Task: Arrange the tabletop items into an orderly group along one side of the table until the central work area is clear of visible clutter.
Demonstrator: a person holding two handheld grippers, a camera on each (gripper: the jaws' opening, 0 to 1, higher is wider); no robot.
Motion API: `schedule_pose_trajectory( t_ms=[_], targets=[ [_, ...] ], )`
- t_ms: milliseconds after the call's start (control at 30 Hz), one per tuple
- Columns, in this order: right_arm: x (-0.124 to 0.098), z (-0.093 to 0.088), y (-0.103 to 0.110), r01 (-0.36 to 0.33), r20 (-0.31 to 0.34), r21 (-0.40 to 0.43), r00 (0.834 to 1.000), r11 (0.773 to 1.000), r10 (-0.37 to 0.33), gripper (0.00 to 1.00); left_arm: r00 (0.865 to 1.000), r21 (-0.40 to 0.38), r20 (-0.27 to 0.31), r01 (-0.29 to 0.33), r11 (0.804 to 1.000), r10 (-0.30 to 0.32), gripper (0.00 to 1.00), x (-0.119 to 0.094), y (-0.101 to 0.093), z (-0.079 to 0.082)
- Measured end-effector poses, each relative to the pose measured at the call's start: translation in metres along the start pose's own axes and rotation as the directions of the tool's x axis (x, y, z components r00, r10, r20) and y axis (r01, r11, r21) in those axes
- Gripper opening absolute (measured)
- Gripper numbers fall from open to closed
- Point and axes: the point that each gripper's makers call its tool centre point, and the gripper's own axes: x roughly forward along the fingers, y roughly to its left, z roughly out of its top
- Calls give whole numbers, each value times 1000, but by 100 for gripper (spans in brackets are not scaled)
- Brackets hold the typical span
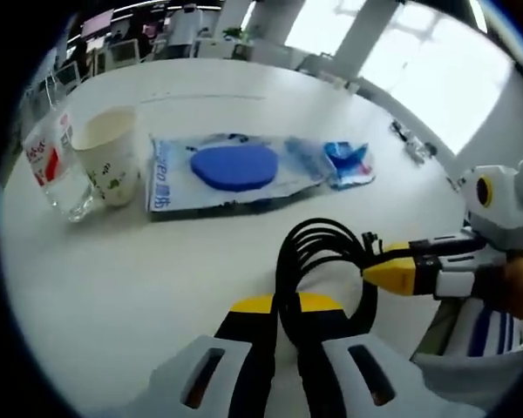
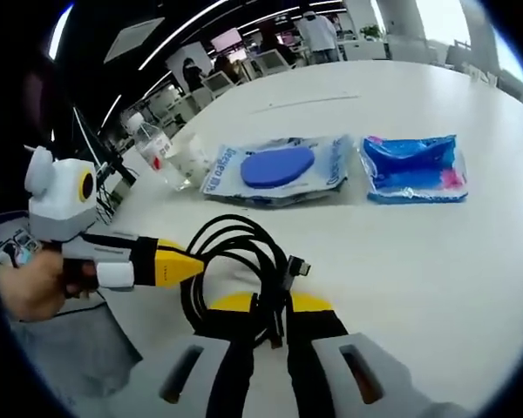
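At bottom center of the left gripper view, the left gripper (image 1: 283, 344) is clamped narrow on a coiled black cable (image 1: 318, 261), and the right gripper (image 1: 392, 270) comes in from the right, its yellow tips at the same coil. In the right gripper view the right gripper (image 2: 270, 335) is pinched on the cable (image 2: 235, 270) at lower center, with the left gripper (image 2: 187, 264) entering from the left. Both tongs hold the cable, apparently bundling it. Along the upper part of the white table (image 1: 113, 287) sit a plastic bottle (image 1: 52, 165), a paper cup (image 1: 109, 152), a blue pad in a clear package (image 1: 231, 170) and a blue packet (image 1: 349, 164), roughly in a row. Likely step: moving the cable to join that row. Next needs one gripper to let go and the other to carry the coil beside the packet without it springing loose.
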Motion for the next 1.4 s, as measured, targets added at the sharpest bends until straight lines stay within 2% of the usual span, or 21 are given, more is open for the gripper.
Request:
schedule_pose_trajectory(
  t_ms=[667, 1033, 1400],
  targets=[
    [-25, 16, -32, 31, 57, 38, 998, 999, -33, 9, 1000, 41, -3, 27, 999, -27, 2, 12, -39, 22],
    [-39, 25, -49, 50, 85, 62, 995, 997, -55, 9, 999, 38, 1, 47, 998, -47, 3, 23, -55, 34],
    [-43, 32, -69, 65, 99, 87, 992, 994, -73, 9, 998, 62, -6, 68, 996, -68, 2, 34, -69, 42]
  ],
)
